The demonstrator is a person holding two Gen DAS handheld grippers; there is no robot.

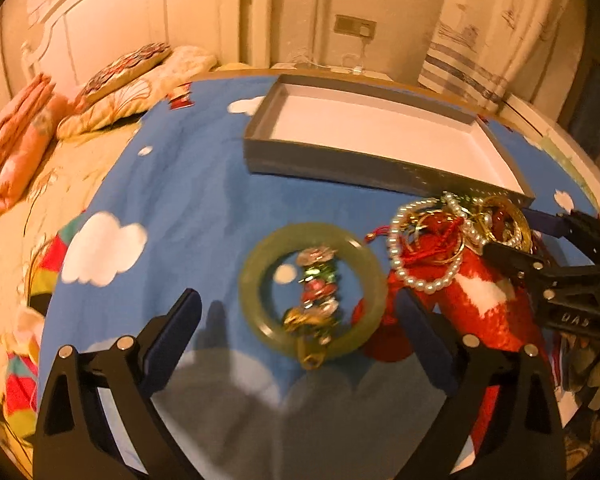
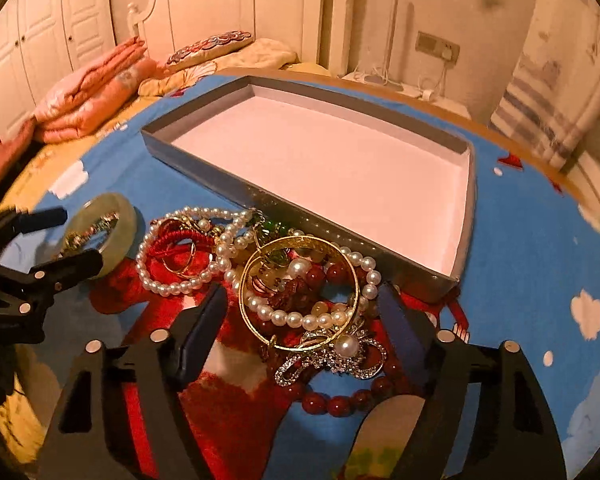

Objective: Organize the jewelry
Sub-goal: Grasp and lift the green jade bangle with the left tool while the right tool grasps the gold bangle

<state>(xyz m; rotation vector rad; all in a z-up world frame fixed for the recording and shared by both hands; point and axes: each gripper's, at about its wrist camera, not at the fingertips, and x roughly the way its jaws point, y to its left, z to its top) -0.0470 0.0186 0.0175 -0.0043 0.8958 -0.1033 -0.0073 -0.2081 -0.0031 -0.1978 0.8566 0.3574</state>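
Apparently at the very start of sorting: grey tray [image 2: 466, 216] in the upper middle of the right wrist frame, white floor bare, nothing yet laid inside. Tangled jewelry pile [image 2: 300, 296] at centre frame, just below the tray's near wall, on the blue cloud-print cloth [image 2: 532, 264]: gold bangle [image 2: 247, 276] ringed over pearl strands, dark red beads [image 2: 336, 404] trailing to the lower middle, a rhinestone brooch [image 2: 332, 360] beneath. Right gripper [image 2: 302, 318] spread wide, straddling the pile, gripping nothing. Off to the left of that frame, and at lower centre of the left wrist frame, the jade bangle [image 1: 256, 276] lying flat and apart from the heap, with a small multicoloured piece [image 1: 318, 292] inside its ring, blurred and hard to identify. Left gripper [image 1: 298, 312] likewise wide, poised either side of the bangle, empty. Probably the approach for a first pick. Next, likely: lowering onto the bangle's rim, closing firmly on a smooth, hard, slippery ring, then carrying toward the tray; for the heap, singling out one strand without dragging the rest.
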